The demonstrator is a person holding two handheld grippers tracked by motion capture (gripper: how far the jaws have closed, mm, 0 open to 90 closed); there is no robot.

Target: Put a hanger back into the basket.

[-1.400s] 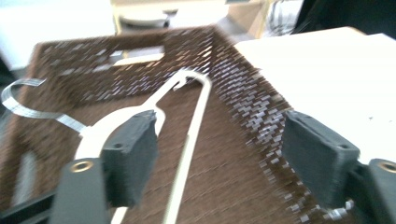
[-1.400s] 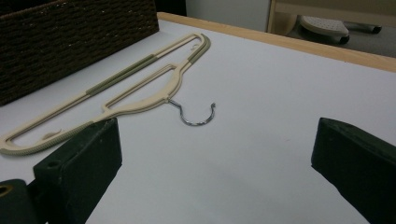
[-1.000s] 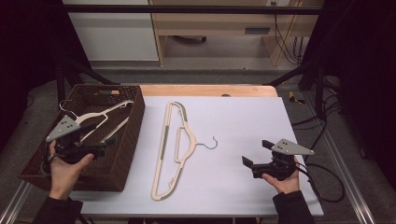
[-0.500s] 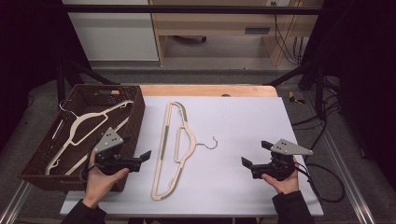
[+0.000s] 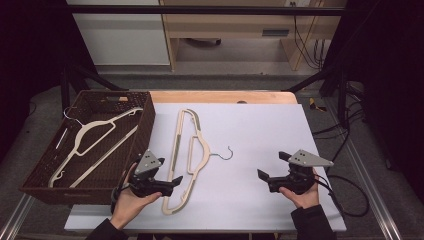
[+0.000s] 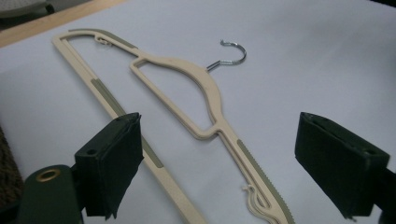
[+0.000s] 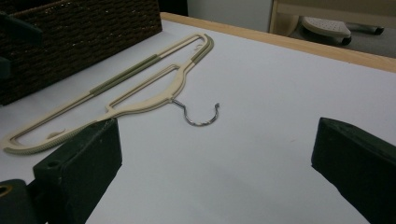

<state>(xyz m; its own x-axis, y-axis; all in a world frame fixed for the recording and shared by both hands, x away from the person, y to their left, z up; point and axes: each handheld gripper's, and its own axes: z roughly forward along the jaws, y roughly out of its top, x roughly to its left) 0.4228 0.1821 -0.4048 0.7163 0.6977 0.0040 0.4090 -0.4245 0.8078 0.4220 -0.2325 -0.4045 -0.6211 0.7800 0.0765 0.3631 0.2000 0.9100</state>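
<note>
Left gripper view: the beige hanger point(image 6: 205, 100) lies between and beyond the wide-spread left tool point(image 6: 233, 163).

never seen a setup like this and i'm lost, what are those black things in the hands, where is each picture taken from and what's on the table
A person holds a hand-held two-jaw gripper in each hand: the left gripper and the right gripper. One picture looks down from above the table. The other two come from small cameras riding on the grippers, looking out between their black jaws. On the white surface lies a cream hanger with a metal hook. A second hanger lies in the brown woven basket at the left. Both grippers are open and hold nothing; the left one is right beside the table's hanger.
</note>
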